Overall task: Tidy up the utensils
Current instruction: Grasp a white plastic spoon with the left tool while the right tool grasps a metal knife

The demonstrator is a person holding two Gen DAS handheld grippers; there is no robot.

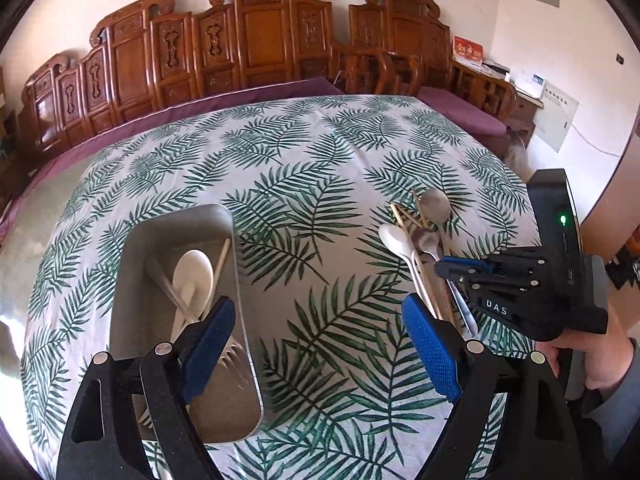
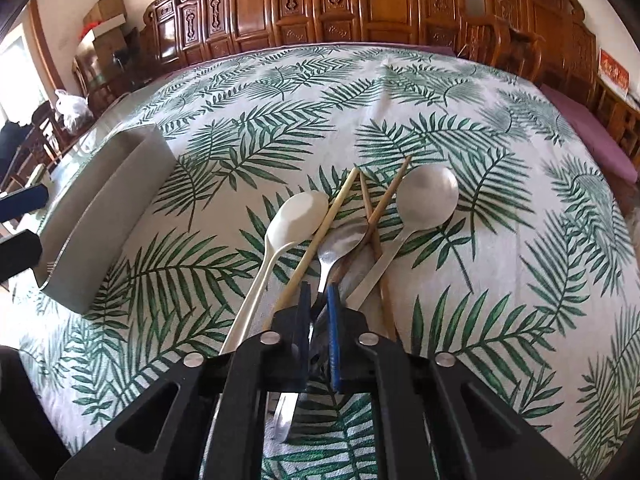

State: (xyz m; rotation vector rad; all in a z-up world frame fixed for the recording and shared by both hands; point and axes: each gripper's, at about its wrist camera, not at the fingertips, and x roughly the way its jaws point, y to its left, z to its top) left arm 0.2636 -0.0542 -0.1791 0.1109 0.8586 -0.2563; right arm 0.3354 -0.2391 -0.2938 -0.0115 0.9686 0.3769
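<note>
- Right gripper (image 2: 318, 308): fingers nearly closed around the handle of the steel spoon (image 2: 340, 242) in the loose pile just ahead, probably to lift it out.
- Left gripper (image 1: 316, 344): fingers spread wide, holding nothing, hovering with the metal tray (image 1: 160, 248) under its left finger; the tray already holds a white spoon (image 1: 194, 276).
</note>
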